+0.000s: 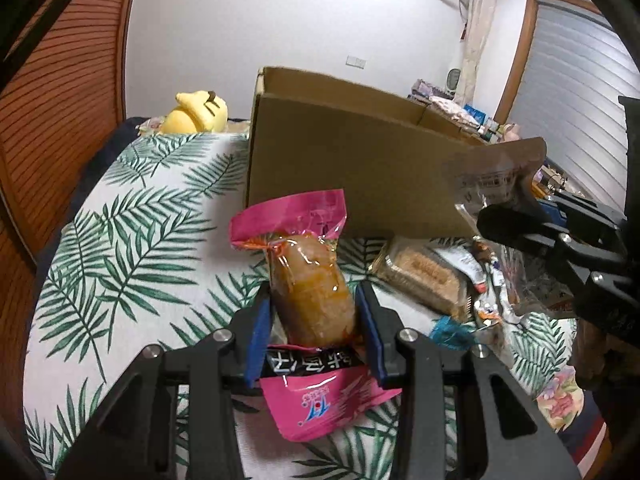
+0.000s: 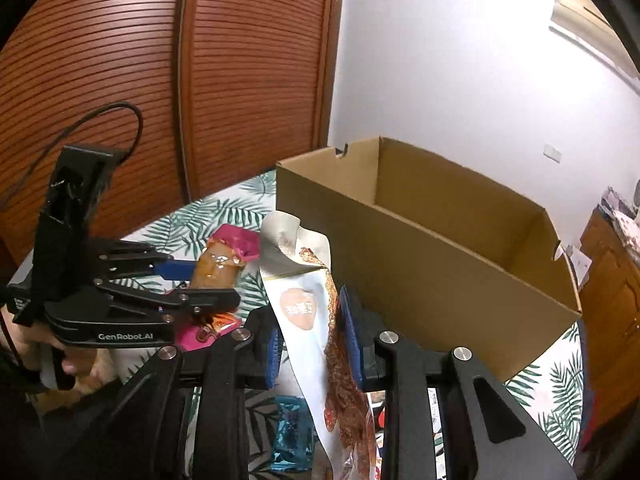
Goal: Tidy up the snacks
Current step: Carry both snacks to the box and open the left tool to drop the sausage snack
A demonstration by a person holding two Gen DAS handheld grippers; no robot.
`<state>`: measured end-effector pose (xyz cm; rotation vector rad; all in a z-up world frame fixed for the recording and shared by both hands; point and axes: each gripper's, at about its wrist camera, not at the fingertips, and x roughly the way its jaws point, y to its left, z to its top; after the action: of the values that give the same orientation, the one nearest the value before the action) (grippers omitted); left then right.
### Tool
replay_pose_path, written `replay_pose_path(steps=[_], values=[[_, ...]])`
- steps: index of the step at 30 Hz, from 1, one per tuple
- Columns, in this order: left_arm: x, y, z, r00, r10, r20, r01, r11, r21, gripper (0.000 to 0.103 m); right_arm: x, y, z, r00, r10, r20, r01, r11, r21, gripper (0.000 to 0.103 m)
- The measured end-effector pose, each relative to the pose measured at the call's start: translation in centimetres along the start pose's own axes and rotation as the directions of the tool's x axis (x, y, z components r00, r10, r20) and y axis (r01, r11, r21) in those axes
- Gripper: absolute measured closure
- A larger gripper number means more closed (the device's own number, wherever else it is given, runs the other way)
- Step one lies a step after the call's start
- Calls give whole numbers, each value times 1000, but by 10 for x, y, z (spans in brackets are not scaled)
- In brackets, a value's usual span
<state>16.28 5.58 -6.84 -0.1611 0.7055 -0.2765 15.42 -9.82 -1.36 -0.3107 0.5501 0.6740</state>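
My left gripper (image 1: 314, 300) is shut on a pink snack packet (image 1: 308, 276) with an orange-brown sausage inside, held above the leaf-print cloth. The same gripper (image 2: 200, 280) and pink packet (image 2: 224, 260) show at the left of the right wrist view. My right gripper (image 2: 310, 320) is shut on a white packet with orange print (image 2: 304, 308), which hangs between its blue pads (image 2: 352, 344). That white packet (image 1: 496, 176) and the right gripper (image 1: 500, 220) appear at the right in the left wrist view. An open cardboard box (image 2: 432, 264) stands just beyond both grippers, with no contents visible inside.
A pile of other snacks (image 1: 432, 276) lies on the cloth (image 1: 132, 248) near the box (image 1: 340, 152). A yellow plush toy (image 1: 196, 114) sits at the far edge. A wooden slatted door (image 2: 160, 60) stands behind. A hand (image 2: 80, 364) holds the left gripper's handle.
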Motion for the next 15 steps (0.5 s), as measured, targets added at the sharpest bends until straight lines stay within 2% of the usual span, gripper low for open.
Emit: replay_pose_path(steps=[15], values=[[-31, -31, 32, 995, -42, 91, 38, 998, 48, 64, -34, 8, 5, 999, -48, 17, 49, 997, -60, 78]])
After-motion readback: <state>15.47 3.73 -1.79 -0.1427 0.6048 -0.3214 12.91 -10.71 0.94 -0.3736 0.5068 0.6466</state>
